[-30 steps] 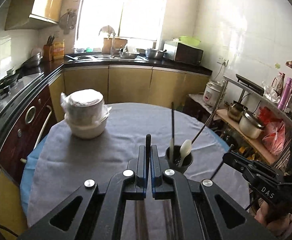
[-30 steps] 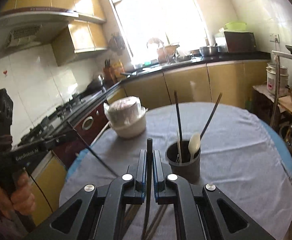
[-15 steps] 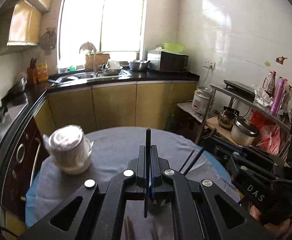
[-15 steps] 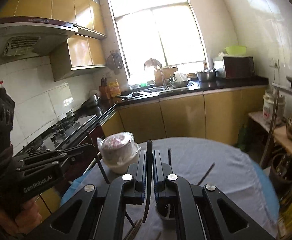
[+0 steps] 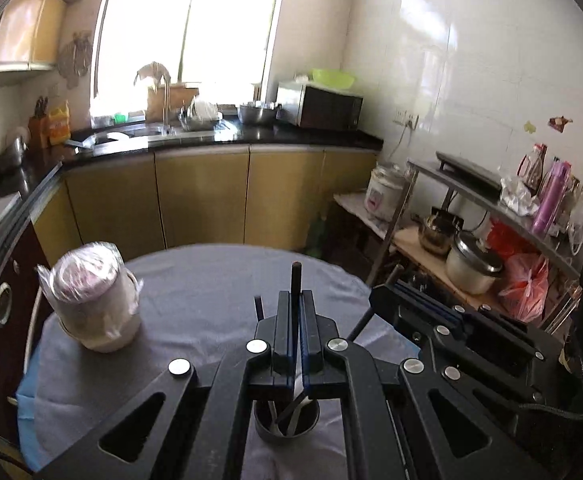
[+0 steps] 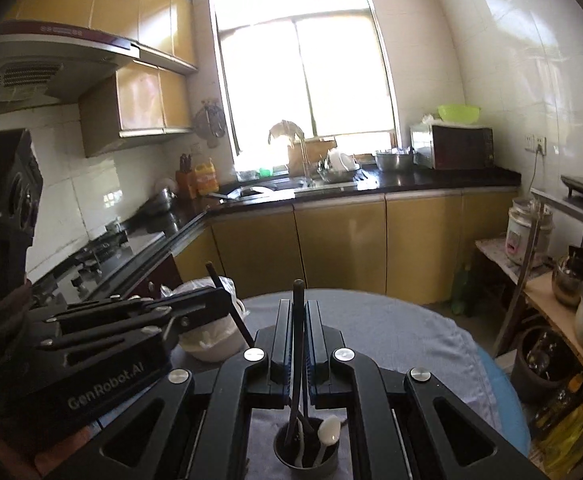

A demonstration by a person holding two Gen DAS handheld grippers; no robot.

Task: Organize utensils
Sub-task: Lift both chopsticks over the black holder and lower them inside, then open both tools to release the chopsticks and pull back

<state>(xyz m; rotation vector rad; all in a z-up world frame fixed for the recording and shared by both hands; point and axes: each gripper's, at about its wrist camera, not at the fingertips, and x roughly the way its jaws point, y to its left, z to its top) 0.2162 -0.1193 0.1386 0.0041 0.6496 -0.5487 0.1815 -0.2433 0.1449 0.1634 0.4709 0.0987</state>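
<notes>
Chopsticks, thin dark ones: the left tool [image 5: 296, 334] and right tool [image 6: 299, 344] are each clamping one [image 5: 295, 280] [image 6: 298, 300], now lifted right above the dark round holder cup [image 6: 305, 454] on the grey-clothed table [image 5: 195, 280] instead of behind it, so dropping them in looks next.

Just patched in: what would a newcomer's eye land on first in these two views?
Each black claw, left and right, is shut on a dark chopstick standing up between its fingers. Directly below them a dark utensil cup holds a white spoon on the grey-clothed round table. A plastic-wrapped pot sits at the table's left edge.
</notes>
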